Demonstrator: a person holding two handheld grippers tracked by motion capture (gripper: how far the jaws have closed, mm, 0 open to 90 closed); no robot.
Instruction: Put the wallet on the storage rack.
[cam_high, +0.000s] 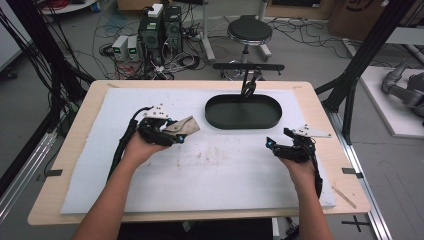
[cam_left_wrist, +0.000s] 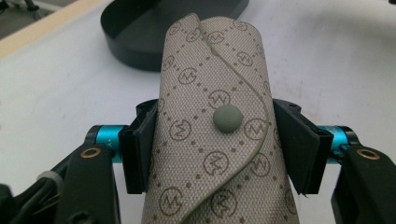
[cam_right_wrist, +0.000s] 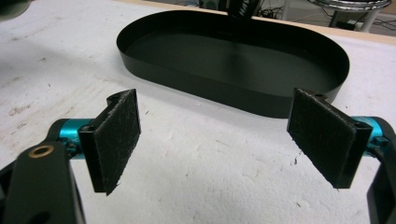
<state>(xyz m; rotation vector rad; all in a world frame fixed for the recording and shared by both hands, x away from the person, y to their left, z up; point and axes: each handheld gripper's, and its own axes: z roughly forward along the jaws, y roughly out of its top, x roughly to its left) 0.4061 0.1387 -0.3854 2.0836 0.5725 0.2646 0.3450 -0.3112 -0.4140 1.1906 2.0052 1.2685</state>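
The beige monogram-printed fabric pouch with a curved flap and a round grey snap button (cam_left_wrist: 219, 140) sits clamped between the two black pads of the left gripper (cam_left_wrist: 218, 149), which press on its long sides just beside the snap. In the high view the pouch (cam_high: 184, 128) is held clear of the white foam mat (cam_high: 225, 175), left of the black oval metal tray (cam_high: 243, 111) and pointing towards it.

The pouch looks light and soft: woven cloth that would give and fold under a squeeze, though its rolled shape seems to carry some stiffness. The weave should offer good friction against the felt-like pads, so slipping appears unlikely. The present hold across the middle, near the snap, seems the sound place, since the doubled flap is thickest there; a grip at the free end would probably let it droop.

The right gripper (cam_right_wrist: 219, 144) hangs over the mat, near the tray's right end, its jaws spread wide with nothing between them.
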